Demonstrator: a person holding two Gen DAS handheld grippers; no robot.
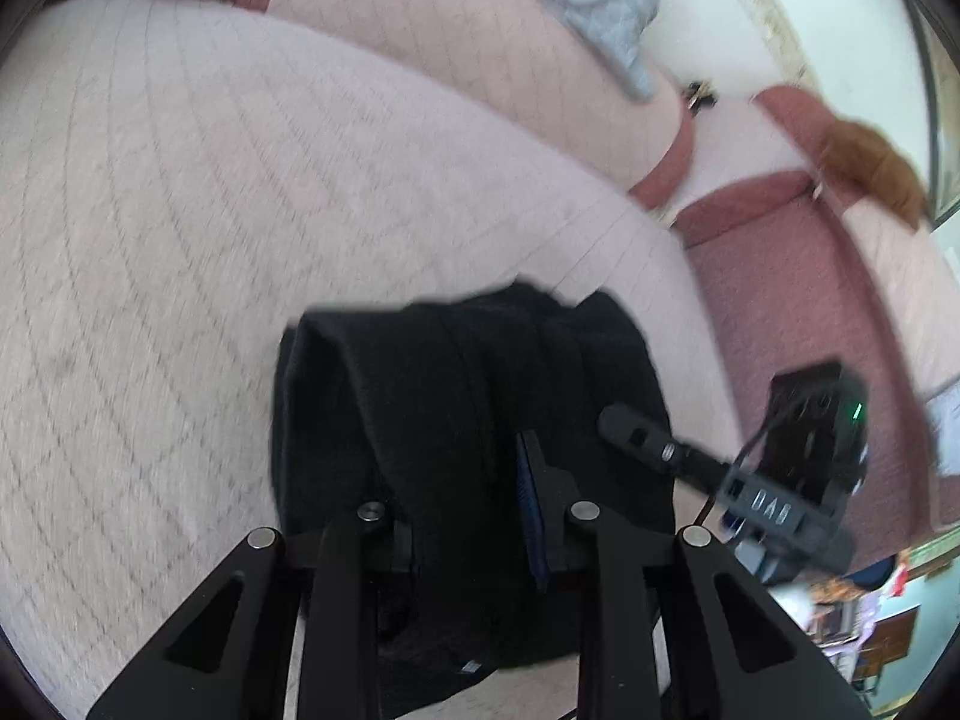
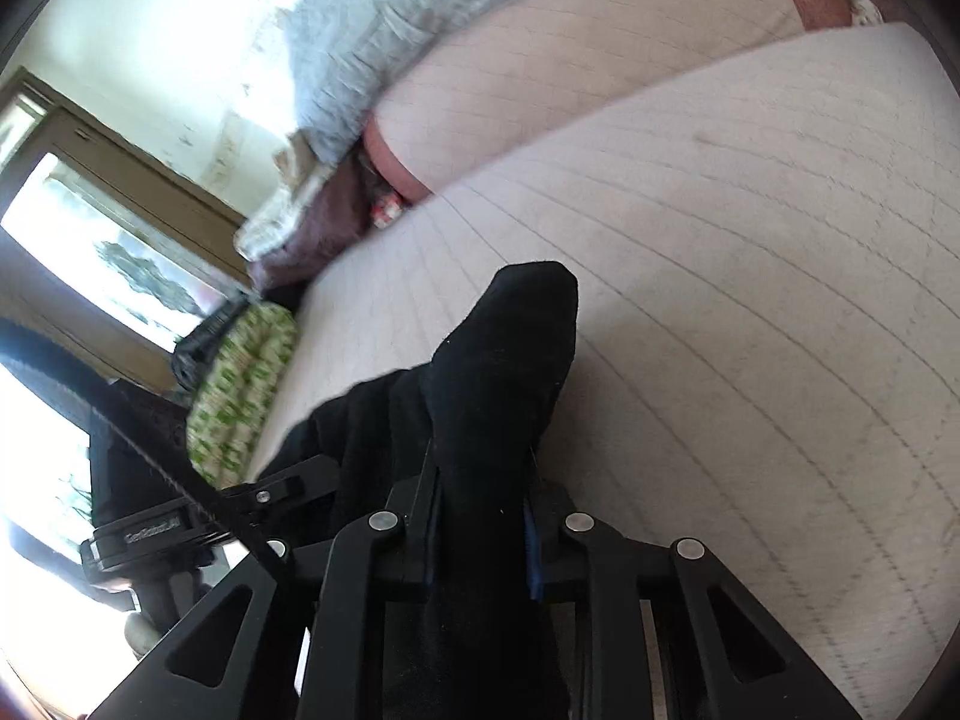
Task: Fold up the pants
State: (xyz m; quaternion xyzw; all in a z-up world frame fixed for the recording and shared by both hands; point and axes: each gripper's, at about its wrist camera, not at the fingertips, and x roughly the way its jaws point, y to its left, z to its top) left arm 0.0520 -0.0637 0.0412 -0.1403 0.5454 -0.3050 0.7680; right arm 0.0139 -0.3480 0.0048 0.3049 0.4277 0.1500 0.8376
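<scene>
Both the left hand-held gripper (image 1: 474, 516) and the right hand-held gripper (image 2: 480, 516) pinched bunched black pants (image 1: 456, 396) hanging between them just above the quilted bed (image 1: 210, 210), equally near.

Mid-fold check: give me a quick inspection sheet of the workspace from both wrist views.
Surface: pale quilted sofa cushion, bare around the garment.
Job's things: black pants, bunched, lifted at both grips.
Clutter: grey blanket on the backrest; green patterned cushion at the sofa end.
Grippers: left gripper clamps pants fabric; right gripper clamps another part.
Cables: thin black lead at the right gripper.
Surroundings: window; pink armchair.
</scene>
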